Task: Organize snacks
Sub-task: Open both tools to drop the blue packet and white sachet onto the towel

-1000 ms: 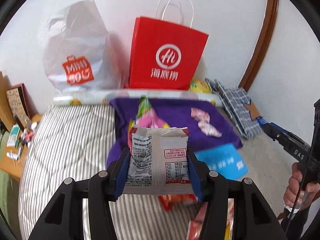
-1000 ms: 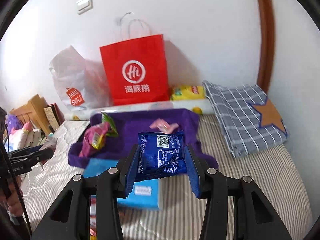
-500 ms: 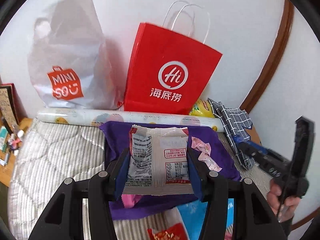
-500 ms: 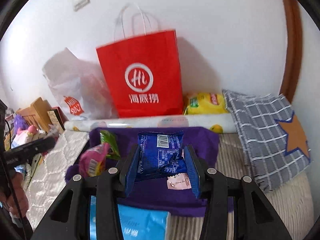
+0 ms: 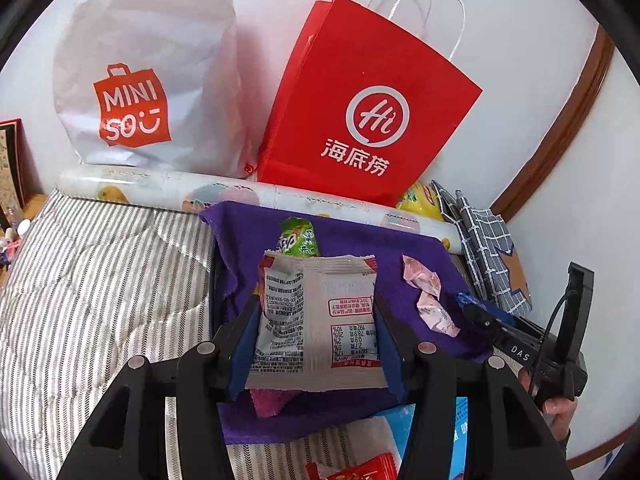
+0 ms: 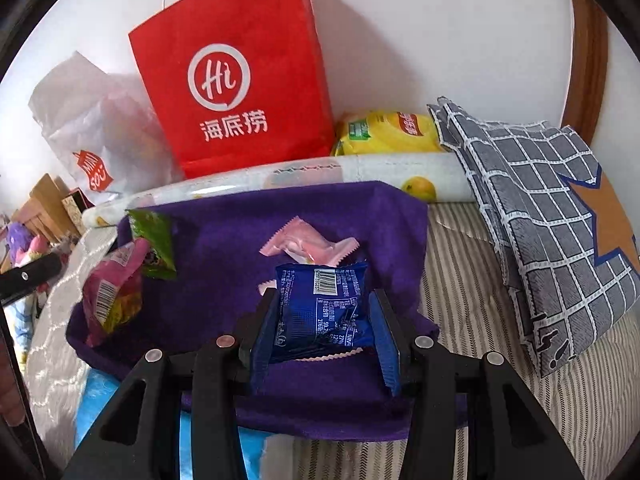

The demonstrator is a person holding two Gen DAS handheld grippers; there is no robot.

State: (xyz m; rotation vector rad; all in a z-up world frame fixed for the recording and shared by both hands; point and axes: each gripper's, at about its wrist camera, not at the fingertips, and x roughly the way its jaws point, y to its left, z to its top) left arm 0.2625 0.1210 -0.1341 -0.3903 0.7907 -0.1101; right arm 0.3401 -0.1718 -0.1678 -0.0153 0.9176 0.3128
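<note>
The left gripper (image 5: 316, 332) is clenched on a white packet (image 5: 316, 316), held upright between the blue pads (image 5: 244, 344) over the near part of the purple cloth (image 5: 360, 240). The packet shows its printed back, with red trim at the edges. The right gripper (image 6: 324, 336) is clamped the same way on a blue packet (image 6: 322, 312), barcode side up, hanging over the cloth's (image 6: 224, 248) near edge.

The cloth lies spread on the striped bed (image 5: 100, 280). On it, toward the far left corner, sits a green packet (image 6: 154, 242), touching a pink packet (image 6: 114, 284) that lies at the left edge. Two pale pink sweets (image 5: 430, 300) lie nearer the right side; from the right wrist one of them (image 6: 310, 244) shows just beyond the blue packet.

Along the cloth's far edge runs a patterned roll (image 6: 320, 176). Behind it, against the wall, stand a red bag (image 5: 368, 112) and a white bag (image 5: 148, 80). A yellow packet (image 6: 388, 132) lies to the right of the red bag, touching a checked cushion (image 6: 540, 208) in the bed's far right corner.

By the cloth's near edge lie a light blue pack (image 5: 462, 420) and a red wrapper (image 5: 356, 470).
</note>
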